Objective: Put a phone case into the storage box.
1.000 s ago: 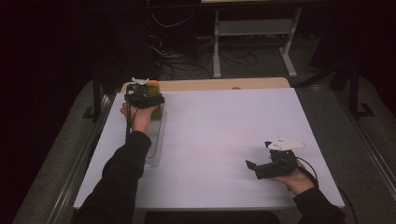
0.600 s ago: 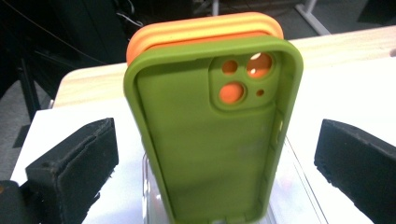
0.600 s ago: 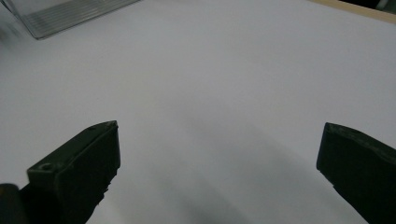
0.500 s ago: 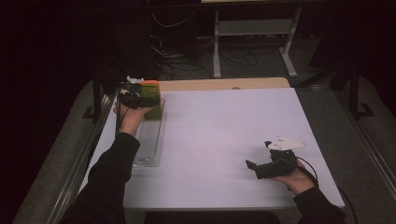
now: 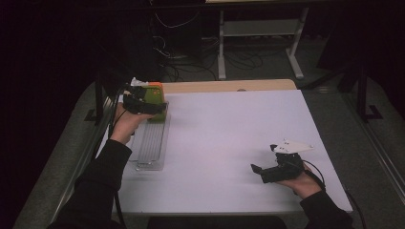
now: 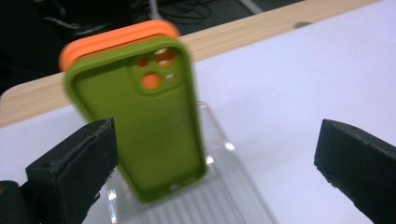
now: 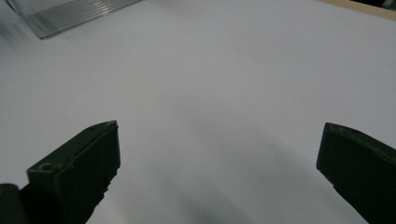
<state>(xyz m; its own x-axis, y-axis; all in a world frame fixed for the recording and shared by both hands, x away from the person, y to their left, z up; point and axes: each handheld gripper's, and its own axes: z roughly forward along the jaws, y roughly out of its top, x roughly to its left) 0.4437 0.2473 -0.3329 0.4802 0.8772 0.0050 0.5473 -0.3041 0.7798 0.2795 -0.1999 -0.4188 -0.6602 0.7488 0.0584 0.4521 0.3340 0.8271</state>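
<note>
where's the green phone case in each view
high view: green phone case stands at the clear rack's far end, beside the left claw.
left gripper view: centre-left, upright.
right gripper view: not in it.
shared landmark: the clear rack.

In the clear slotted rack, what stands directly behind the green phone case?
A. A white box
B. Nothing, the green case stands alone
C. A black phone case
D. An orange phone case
D: in the left gripper view an orange case shows just behind the green case, both upright at the far end of the rack.
</note>
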